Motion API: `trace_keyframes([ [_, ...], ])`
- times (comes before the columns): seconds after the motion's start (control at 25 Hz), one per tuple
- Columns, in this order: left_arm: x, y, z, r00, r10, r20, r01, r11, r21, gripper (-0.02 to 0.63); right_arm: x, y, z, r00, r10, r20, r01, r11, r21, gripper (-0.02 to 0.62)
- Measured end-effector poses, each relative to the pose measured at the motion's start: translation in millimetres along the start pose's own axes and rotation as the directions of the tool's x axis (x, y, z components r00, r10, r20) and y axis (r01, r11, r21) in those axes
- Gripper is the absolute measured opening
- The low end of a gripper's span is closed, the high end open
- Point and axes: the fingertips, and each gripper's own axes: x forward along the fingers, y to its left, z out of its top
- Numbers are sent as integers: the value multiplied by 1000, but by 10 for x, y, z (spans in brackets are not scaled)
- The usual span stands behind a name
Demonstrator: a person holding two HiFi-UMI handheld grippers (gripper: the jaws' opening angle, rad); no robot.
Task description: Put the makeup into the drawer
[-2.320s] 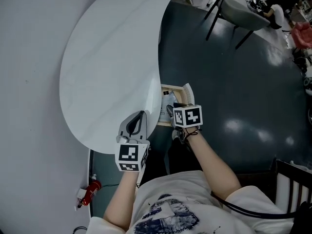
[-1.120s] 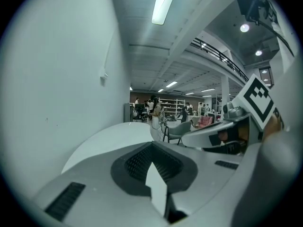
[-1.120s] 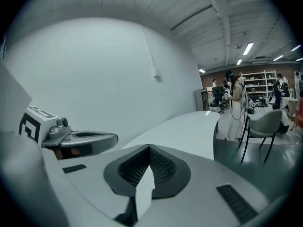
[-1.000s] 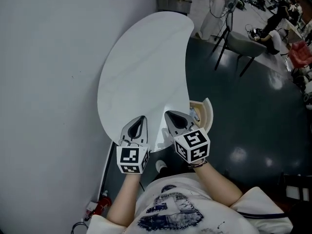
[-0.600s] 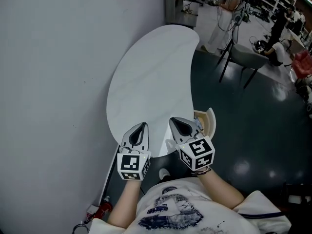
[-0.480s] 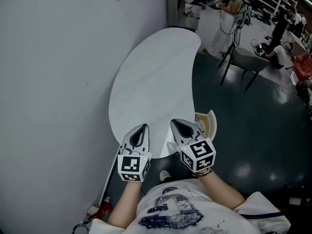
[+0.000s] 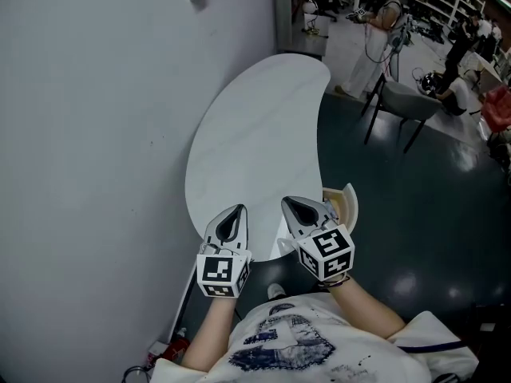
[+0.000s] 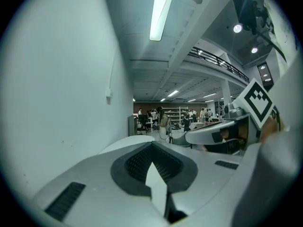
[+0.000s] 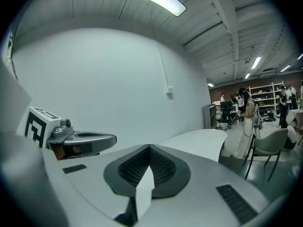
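Head view: two grippers are held side by side over the near end of one white curved worktop (image 7: 255,134). The left gripper (image 7: 235,214) and the right gripper (image 7: 289,204) both point away from the person, close together but apart. Each carries one marker cube. One drawer (image 7: 345,202) sticks out from under the worktop's edge, just beside the right gripper, which covers most of its inside. The makeup cannot be made out here, neither in the drawer nor on the worktop. One chair (image 7: 403,100) stands on the dark floor (image 7: 415,206), well apart from the worktop. A grey wall (image 7: 88,134) runs along the worktop's far side.

Left gripper view: the two jaws are clenched tip to tip with nothing between them. The right gripper shows at the right edge with its cube above it. One ceiling light (image 8: 161,11) runs overhead, and the worktop lies past the jaws.

Right gripper view: its two jaws are likewise clenched and empty. The left gripper shows at the left, the worktop lies ahead and the chair stands at the right. No makeup shows in either gripper view.
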Motion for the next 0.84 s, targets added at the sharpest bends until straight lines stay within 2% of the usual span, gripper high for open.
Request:
trace_keyframes([
  [0.84,67,60,-21,1000,-24,4,24,1000,-5,46,42,28,31,1000,-16,11,16,1000,3,20],
])
